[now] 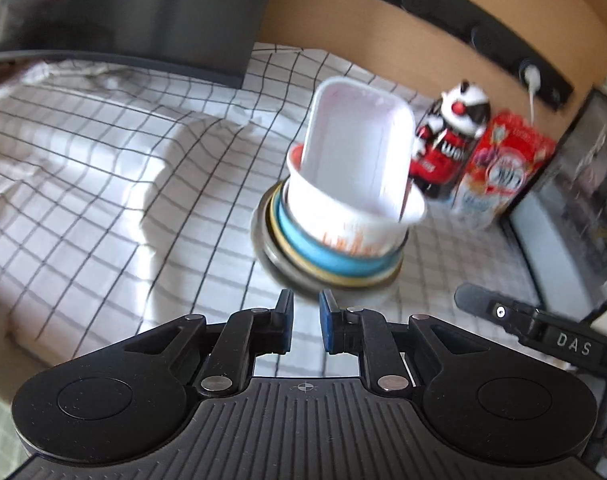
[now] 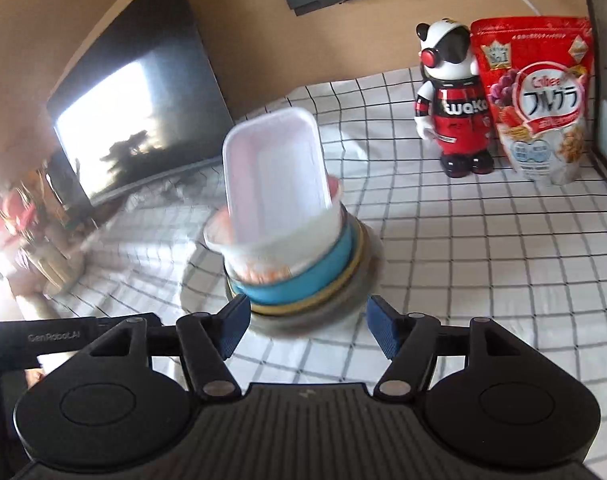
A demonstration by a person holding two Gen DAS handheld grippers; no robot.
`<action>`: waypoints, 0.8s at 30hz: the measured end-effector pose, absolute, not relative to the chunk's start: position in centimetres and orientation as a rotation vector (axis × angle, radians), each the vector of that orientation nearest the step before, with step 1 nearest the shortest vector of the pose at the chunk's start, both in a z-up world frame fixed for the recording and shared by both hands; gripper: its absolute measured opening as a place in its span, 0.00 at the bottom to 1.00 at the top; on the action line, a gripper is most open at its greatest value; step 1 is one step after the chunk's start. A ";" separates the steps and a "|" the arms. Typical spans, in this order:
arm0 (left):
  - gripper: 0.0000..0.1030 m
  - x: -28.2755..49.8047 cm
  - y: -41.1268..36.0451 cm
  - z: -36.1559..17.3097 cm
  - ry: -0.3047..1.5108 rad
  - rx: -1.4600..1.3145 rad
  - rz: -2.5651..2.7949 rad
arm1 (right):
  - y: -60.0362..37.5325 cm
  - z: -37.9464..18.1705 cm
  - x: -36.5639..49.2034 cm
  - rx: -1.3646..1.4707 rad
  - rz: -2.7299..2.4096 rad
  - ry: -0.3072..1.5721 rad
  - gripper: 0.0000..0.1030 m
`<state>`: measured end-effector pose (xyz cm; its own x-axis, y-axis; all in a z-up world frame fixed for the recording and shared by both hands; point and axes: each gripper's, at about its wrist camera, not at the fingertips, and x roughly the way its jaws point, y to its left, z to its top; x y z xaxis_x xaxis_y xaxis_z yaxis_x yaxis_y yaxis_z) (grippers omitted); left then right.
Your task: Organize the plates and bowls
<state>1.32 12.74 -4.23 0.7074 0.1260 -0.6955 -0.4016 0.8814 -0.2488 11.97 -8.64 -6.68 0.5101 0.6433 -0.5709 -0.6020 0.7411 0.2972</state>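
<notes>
The stack (image 2: pixel 299 276) of bowls and plates stands on the checked desk (image 2: pixel 483 260), nested to save room, a white tub (image 2: pixel 275 180) tilted on top. Left tongs (image 1: pixel 306 312) are pressed nearly together, empty; right tongs (image 2: pixel 307 322) are spread, holding nothing

Checked cloth (image 2: pixel 483 248) looks matt and creased; white tub (image 2: pixel 277 176) smooth plastic.

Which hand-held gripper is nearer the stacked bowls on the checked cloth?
Right. The right hand-held gripper has open jaws flanking the base of the stacked bowls; the left hand-held gripper, shut and empty, sits just short of it.
</notes>
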 end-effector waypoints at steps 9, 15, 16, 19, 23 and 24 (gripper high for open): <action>0.15 -3.3 7.8 -4.9 0.608 -0.252 0.176 | -8.8 -7.4 4.3 -0.008 0.601 0.597 0.71; 0.15 -4.9 6.6 -3.6 0.614 -0.150 0.277 | -8.3 -6.8 3.2 -0.041 0.617 0.657 0.72; 0.15 -5.1 6.7 -3.2 0.611 -0.148 0.292 | -8.3 -6.7 3.4 -0.030 0.610 0.677 0.72; 0.15 -4.9 7.1 -2.6 0.655 -0.172 0.294 | -8.3 -6.4 3.4 -0.006 0.618 0.713 0.72; 0.15 -4.8 7.1 -2.7 0.663 -0.161 0.271 | -8.0 -5.9 2.7 -0.031 0.621 0.684 0.73; 0.15 -4.8 7.0 -2.8 0.668 -0.161 0.267 | -7.9 -5.8 2.7 -0.034 0.622 0.681 0.73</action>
<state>-4.78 7.05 -2.83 0.7527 0.1918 -0.6298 -0.2948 0.9536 -0.0619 2.70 -7.90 -5.81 0.6044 0.5263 -0.5981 -0.5480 0.8195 0.1673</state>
